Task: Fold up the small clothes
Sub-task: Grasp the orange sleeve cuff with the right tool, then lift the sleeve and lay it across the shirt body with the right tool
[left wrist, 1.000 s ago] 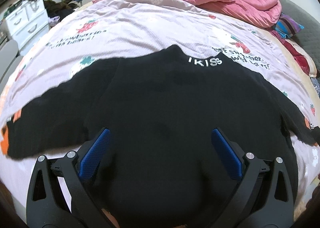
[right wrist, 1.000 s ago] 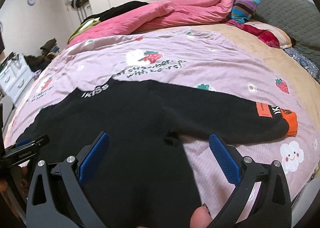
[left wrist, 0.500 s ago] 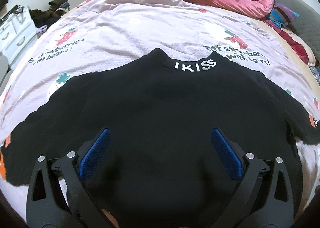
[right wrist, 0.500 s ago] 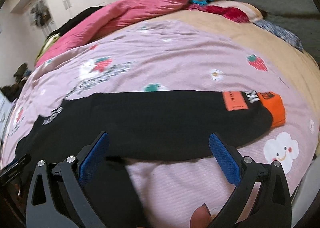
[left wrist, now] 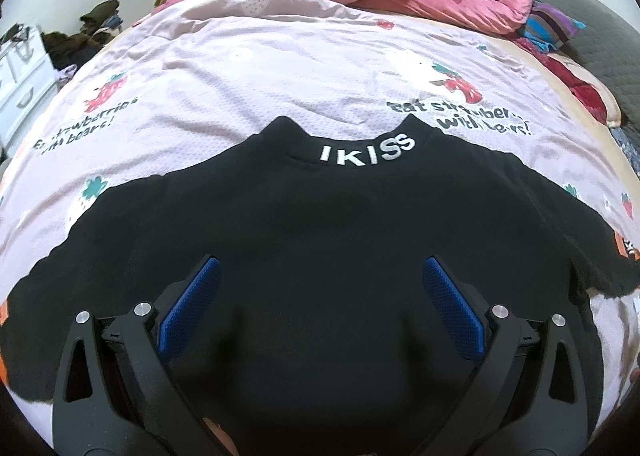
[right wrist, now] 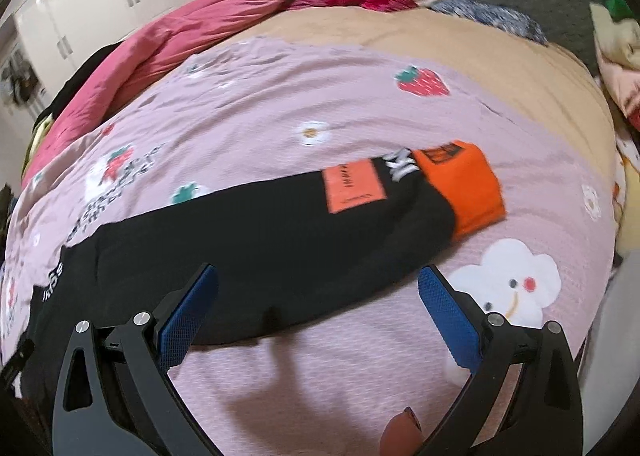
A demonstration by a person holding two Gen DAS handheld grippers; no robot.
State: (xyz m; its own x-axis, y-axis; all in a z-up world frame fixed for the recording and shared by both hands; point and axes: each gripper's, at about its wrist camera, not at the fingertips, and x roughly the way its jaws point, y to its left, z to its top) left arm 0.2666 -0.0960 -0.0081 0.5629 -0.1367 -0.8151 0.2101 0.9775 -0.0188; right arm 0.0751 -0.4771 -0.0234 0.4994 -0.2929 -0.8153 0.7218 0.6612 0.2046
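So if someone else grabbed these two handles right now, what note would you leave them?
Left gripper: jaws open, empty, above the body of the black long-sleeved sweater.
Right gripper: jaws open, empty, by the sleeve with the orange cuff.
Sweater lies spread flat on the pink strawberry-print bedspread, sleeves out.
Done: laid out. Left: all folds.

Matt black knit cloth is seen in the sweater (left wrist: 320, 240); a waffle-textured bedspread (right wrist: 320, 368) (pink, printed) lies beneath the right gripper's (right wrist: 318, 298) ribbed blue pads (right wrist: 448, 320).
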